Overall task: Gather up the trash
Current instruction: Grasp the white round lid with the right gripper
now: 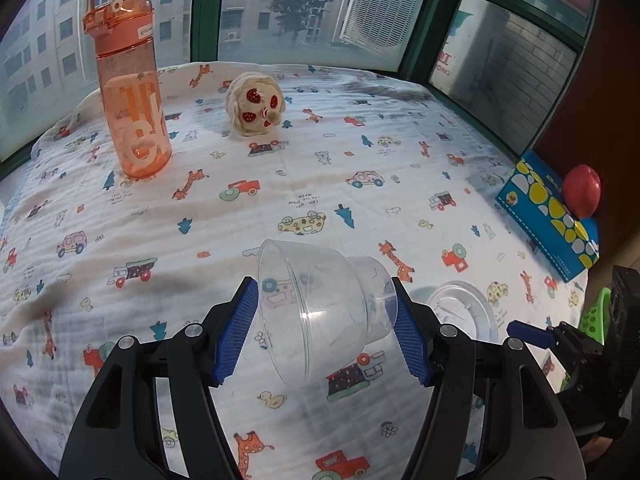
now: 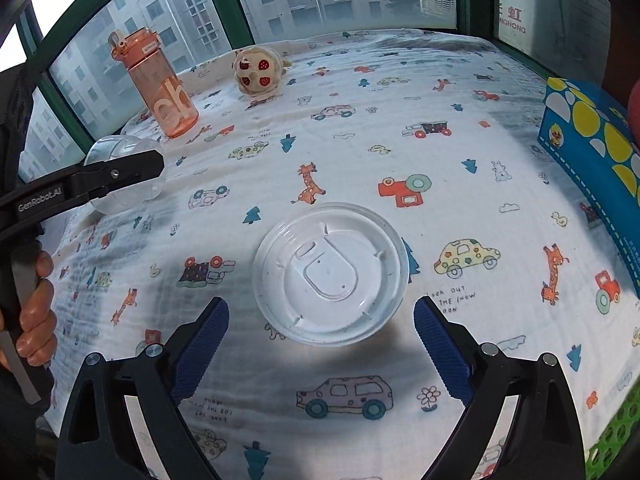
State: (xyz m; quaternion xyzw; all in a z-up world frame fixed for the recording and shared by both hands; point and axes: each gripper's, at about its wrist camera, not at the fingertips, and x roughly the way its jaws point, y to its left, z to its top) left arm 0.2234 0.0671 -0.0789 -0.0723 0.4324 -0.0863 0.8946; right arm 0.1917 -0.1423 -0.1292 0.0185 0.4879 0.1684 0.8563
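Under right hand-held gripper (image 2: 321, 354): lid (image 2: 331, 274)

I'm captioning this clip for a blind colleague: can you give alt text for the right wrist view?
An open right gripper hovers just short of a round clear plastic cup lid lying flat on a cartoon-print white cloth. Far left, the left gripper holds a clear plastic cup.

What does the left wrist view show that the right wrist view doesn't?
Only the left wrist view shows the left gripper gripping the clear plastic cup and the whole red ball. Only the right wrist view shows the lid fully, lying flat between the open right gripper fingers, plus the person's hand. Both show the orange bottle, plush toy and blue box.
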